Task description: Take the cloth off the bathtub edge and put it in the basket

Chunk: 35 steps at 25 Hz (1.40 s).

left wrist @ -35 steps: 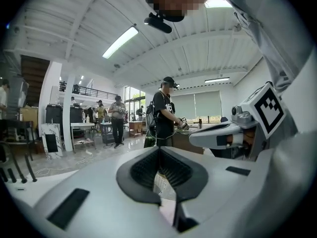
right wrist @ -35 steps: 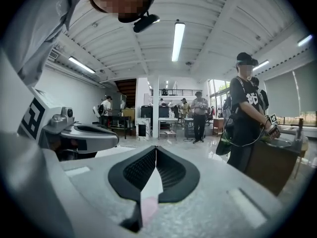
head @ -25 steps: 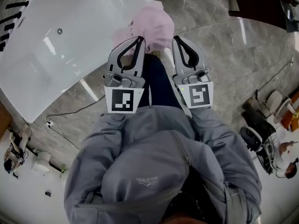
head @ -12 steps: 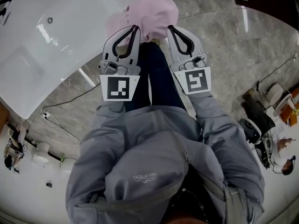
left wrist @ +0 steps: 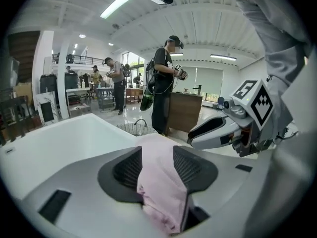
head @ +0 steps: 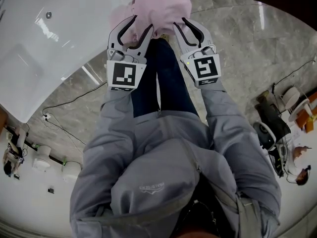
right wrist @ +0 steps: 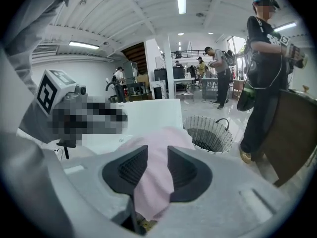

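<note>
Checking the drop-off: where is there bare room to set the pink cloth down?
The wire basket looks empty, bare floor around it. The bathtub basin is bare too. Crowded: cables and gear on the floor at the head view's right.

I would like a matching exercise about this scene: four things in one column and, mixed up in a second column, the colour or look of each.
Column A
1. cloth
2. bathtub
3. basket
4. jacket

Column B
a. grey
b. pink
c. open mesh with a dark handle
d. glossy white

Pairs: 1-b, 2-d, 3-c, 4-a
</note>
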{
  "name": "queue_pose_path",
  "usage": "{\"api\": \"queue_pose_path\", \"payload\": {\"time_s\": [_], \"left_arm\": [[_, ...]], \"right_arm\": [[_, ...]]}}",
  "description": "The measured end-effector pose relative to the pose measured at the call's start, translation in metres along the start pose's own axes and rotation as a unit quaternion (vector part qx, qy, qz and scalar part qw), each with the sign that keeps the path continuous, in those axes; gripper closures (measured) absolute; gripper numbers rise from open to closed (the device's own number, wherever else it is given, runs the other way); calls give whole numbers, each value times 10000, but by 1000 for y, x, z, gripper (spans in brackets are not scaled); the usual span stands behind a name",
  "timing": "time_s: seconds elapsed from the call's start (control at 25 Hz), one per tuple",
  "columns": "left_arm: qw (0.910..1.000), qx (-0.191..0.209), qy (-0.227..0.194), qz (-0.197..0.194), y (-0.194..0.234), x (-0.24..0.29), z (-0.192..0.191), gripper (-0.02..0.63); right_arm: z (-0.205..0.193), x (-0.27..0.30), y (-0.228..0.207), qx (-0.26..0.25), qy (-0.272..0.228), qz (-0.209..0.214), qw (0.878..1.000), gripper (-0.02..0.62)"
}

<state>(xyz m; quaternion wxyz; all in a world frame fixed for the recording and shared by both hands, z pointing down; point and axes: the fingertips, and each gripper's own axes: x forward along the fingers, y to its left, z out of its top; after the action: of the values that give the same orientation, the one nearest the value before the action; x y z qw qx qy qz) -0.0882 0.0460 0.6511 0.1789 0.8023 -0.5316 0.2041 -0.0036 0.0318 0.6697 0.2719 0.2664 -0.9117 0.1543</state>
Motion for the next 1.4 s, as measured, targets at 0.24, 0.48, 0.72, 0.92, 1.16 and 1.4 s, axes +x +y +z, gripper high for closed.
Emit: {"api": "queue_pose_path", "payload": {"time_s": [0.24,0.48,0.72,0.92,1.16,1.4], "left_arm": [[9984,-252,469,-189,4,10,-33,353],[9907,-572,1079,-602,3,25,-68,278],[9778,-743,1723,-930,2,40,-103,255],[9713,-596,2021,-1105,-1,49,-114,252],[9601,-255,2502,-1227,-7,52,-126,252],[9433,138,2965,-1489,-15,63,-137,252]], "right_arm": [[-38,14,2,141,502,315,9981,254],[-87,33,-6,154,1191,560,9912,109],[-131,58,-13,304,1902,675,9790,101],[-146,79,-9,352,2215,869,9706,101],[-155,89,-5,50,2485,1088,9625,101],[-150,95,17,-22,2514,1378,9580,150]]}}
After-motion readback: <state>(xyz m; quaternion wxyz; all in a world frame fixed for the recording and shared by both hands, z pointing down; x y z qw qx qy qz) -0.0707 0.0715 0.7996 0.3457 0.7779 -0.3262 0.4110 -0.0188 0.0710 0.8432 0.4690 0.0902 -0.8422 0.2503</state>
